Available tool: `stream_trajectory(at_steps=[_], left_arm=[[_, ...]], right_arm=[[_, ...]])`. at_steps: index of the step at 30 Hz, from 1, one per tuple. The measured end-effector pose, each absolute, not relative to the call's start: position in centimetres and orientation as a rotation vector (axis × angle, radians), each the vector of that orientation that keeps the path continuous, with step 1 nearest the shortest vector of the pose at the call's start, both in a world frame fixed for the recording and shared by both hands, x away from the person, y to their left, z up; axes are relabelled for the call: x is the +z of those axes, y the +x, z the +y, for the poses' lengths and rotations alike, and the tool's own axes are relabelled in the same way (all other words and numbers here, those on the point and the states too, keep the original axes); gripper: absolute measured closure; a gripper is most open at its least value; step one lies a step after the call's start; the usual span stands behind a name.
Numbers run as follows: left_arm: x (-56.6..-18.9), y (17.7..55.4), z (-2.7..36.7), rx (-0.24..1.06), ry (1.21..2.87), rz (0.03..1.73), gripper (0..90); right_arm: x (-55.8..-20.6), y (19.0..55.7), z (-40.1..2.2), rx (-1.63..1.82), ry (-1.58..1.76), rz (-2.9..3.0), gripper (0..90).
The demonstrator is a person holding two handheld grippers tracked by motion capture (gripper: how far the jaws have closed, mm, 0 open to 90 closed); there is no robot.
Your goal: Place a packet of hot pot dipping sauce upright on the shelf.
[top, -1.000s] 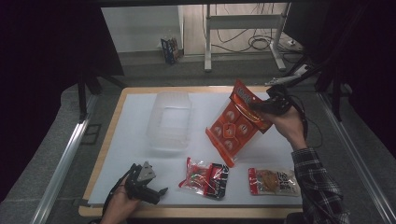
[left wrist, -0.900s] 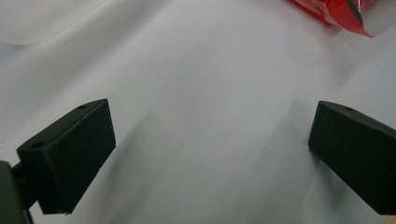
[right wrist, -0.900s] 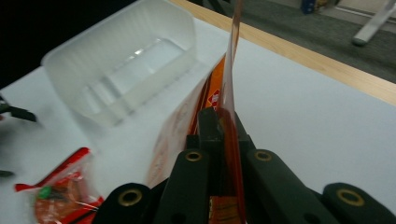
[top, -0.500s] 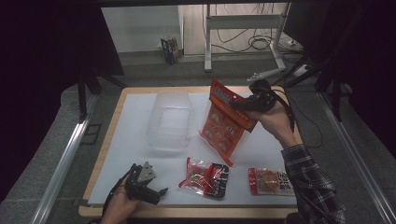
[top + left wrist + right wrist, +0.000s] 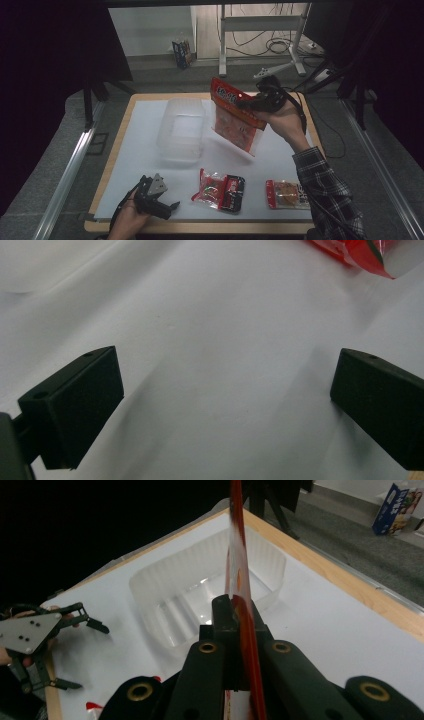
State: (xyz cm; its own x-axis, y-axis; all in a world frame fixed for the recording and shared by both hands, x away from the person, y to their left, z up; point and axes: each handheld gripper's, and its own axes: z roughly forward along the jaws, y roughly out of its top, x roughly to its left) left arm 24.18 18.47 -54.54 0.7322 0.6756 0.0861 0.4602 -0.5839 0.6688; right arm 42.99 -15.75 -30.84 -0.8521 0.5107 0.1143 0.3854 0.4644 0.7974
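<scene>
The left gripper (image 5: 156, 199) rested near the table's front edge, jaws wide and empty. Beyond, two snack packets (image 5: 220, 191) lay flat, their printing too small to read. Farther, the right gripper (image 5: 248, 104) pinched a red bag (image 5: 235, 120) aloft beside the clear tub (image 5: 182, 129).

snack packets: 3 (image 5: 235, 119) (image 5: 220, 188) (image 5: 286, 193) | clear plastic tub: 1 (image 5: 182, 131) | tools: 2 (image 5: 241, 105) (image 5: 169, 209)

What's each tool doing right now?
Left tool: open, holding nothing, resting on the table.
Right tool: closed on the red snack bag, lifted.
</scene>
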Motion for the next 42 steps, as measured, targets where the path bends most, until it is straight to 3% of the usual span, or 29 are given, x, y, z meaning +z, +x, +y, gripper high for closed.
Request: stream_trajectory(at_steps=[23, 42], left_arm=[[-54.2, 24.3, 19.0, 0.426, 2.246, 0.878, 0.5], [-53.4, 24.0, 19.7, 0.376, 2.14, 0.919, 0.2]], right_arm=[[-28.4, 45.0, -13.3, 1.434, 0.882, 2.488, 89.1], [-28.3, 47.1, -8.5, 1.514, 0.941, 2.464, 89.1]])
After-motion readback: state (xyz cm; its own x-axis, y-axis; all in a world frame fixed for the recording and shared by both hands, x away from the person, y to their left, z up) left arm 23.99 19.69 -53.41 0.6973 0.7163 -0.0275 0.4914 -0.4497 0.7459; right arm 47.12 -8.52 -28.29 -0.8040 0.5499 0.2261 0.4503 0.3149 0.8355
